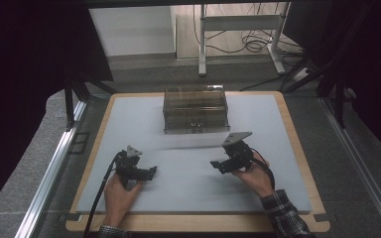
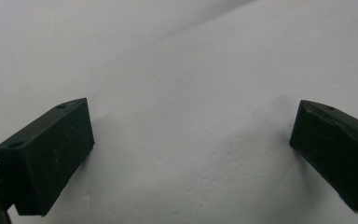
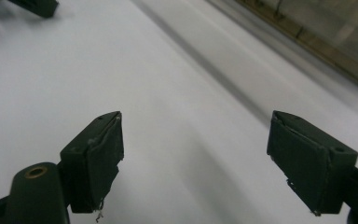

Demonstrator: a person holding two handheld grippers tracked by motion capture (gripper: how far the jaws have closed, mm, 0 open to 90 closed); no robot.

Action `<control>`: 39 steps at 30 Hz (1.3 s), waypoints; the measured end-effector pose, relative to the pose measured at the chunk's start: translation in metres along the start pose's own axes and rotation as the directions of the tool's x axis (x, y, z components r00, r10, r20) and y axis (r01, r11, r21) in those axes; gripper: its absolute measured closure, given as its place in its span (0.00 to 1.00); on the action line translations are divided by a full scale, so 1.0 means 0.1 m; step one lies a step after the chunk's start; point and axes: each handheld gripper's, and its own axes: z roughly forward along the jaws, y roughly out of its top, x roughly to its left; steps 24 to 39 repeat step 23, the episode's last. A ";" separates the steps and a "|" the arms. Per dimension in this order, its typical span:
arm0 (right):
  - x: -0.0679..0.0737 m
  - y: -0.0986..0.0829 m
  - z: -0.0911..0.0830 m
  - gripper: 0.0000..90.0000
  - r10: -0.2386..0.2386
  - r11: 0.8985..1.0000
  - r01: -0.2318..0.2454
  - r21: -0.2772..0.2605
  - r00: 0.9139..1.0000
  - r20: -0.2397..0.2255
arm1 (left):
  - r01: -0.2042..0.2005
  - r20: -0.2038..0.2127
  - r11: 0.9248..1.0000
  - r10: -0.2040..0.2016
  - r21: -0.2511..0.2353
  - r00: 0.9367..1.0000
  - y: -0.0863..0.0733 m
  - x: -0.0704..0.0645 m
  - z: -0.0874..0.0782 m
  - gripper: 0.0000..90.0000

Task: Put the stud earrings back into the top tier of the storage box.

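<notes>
A clear plastic box (image 1: 195, 109) with compartments stands at the back middle of the white mat (image 1: 188, 183); its lower edge shows in the right gripper view (image 3: 335, 42). My left gripper (image 1: 149, 173) lies low on the mat at front left, held by a hand, jaws wide apart over bare mat (image 2: 191, 140). My right gripper (image 1: 217, 165) hovers at front right of centre, pointing left, also open with nothing between its jaws (image 3: 196, 140). The tip of the left gripper (image 3: 35, 7) shows far off in the right gripper view.
The mat lies on a wooden-edged table (image 1: 297, 144). Metal rails (image 1: 54, 163) run along both sides. Behind the table stand a white desk frame (image 1: 238, 29) and cables on the floor (image 1: 258, 44). A plaid sleeve (image 1: 285, 213) enters at bottom right.
</notes>
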 end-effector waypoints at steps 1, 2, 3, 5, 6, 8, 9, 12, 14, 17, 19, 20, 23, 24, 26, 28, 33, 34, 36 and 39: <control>0.00 -0.05 0.00 0.19 0.004 1.000 -0.004 0.005 1.000 0.006 | 0.001 0.000 1.000 -0.001 0.000 1.000 0.00 0.00 0.00 0.00; 0.01 -0.08 0.01 0.19 0.010 1.000 -0.010 0.008 1.000 0.012 | 0.000 0.000 1.000 0.000 0.000 1.000 0.00 0.00 0.00 0.00; 0.01 -0.12 0.01 0.19 0.012 1.000 -0.012 0.010 1.000 0.016 | 0.000 0.000 1.000 0.000 0.000 1.000 0.00 0.00 0.00 0.00; 0.02 -0.19 0.02 0.18 0.016 1.000 -0.017 0.017 1.000 0.024 | 0.000 -0.001 1.000 0.000 0.000 1.000 0.00 0.00 0.00 0.00; 0.03 -0.23 0.02 0.17 0.018 1.000 -0.019 0.020 0.999 0.029 | 0.000 -0.001 1.000 0.000 -0.001 1.000 0.00 0.00 0.00 0.00; 0.03 -0.30 0.04 0.17 0.029 0.999 -0.030 0.022 0.999 0.031 | -0.001 -0.001 1.000 0.001 -0.001 1.000 0.00 0.00 0.00 0.00; 0.03 -0.34 0.05 0.16 0.036 0.999 -0.037 0.025 0.999 0.030 | -0.001 -0.002 1.000 0.001 -0.001 1.000 0.00 0.00 0.00 0.00; 0.03 -0.46 0.08 0.15 0.045 0.999 -0.046 0.027 0.998 0.035 | 0.000 -0.001 1.000 0.000 -0.001 1.000 0.00 0.00 0.00 0.00; 0.04 -0.53 0.08 0.14 0.049 0.999 -0.049 0.005 0.998 0.037 | 0.000 -0.001 1.000 0.000 -0.001 1.000 0.00 0.00 0.00 0.00; 0.06 -0.56 0.07 0.14 0.044 0.999 -0.043 -0.018 0.998 0.049 | 0.003 -0.001 1.000 -0.003 -0.004 1.000 0.00 0.00 0.00 0.00; 0.07 -0.56 0.08 0.14 0.040 0.999 -0.039 -0.018 0.998 0.052 | 0.004 -0.001 1.000 -0.004 -0.005 1.000 0.00 0.00 0.00 0.00; 0.06 -0.57 0.08 0.14 0.044 0.999 -0.043 -0.018 0.998 0.049 | 0.005 0.000 1.000 -0.005 -0.005 1.000 0.00 -0.01 0.00 0.00; 0.06 -0.57 0.08 0.14 0.048 0.999 -0.047 -0.019 0.998 0.046 | 0.004 -0.001 1.000 -0.004 -0.005 1.000 0.00 -0.01 0.00 0.00; 0.06 -0.57 0.08 0.14 0.048 0.999 -0.047 -0.019 0.998 0.046 | 0.004 -0.001 1.000 -0.004 -0.005 1.000 0.00 -0.01 0.00 0.00; 0.06 -0.57 0.08 0.14 0.048 0.999 -0.047 -0.019 0.998 0.046 | 0.004 -0.001 1.000 -0.004 -0.005 1.000 0.00 -0.01 0.00 0.00; 0.06 -0.57 0.08 0.14 0.048 0.999 -0.047 -0.019 0.998 0.046 | 0.004 -0.001 1.000 -0.004 -0.005 1.000 0.00 -0.01 0.00 0.00; 0.06 -0.57 0.08 0.14 0.048 0.999 -0.047 -0.019 0.998 0.046 | 0.004 -0.001 1.000 -0.004 -0.005 1.000 0.00 -0.01 0.00 0.00; 0.06 -0.57 0.08 0.14 0.048 0.999 -0.047 -0.019 0.998 0.046 | 0.004 -0.001 1.000 -0.004 -0.005 1.000 0.00 -0.01 0.00 0.00; 0.06 -0.57 0.08 0.14 0.048 0.999 -0.047 -0.019 0.998 0.046 | 0.004 -0.001 1.000 -0.004 -0.005 1.000 0.00 -0.01 0.00 0.00; 0.06 -0.57 0.08 0.14 0.048 0.999 -0.047 -0.019 0.998 0.046 | 0.004 -0.001 1.000 -0.004 -0.005 1.000 0.00 -0.01 0.00 0.00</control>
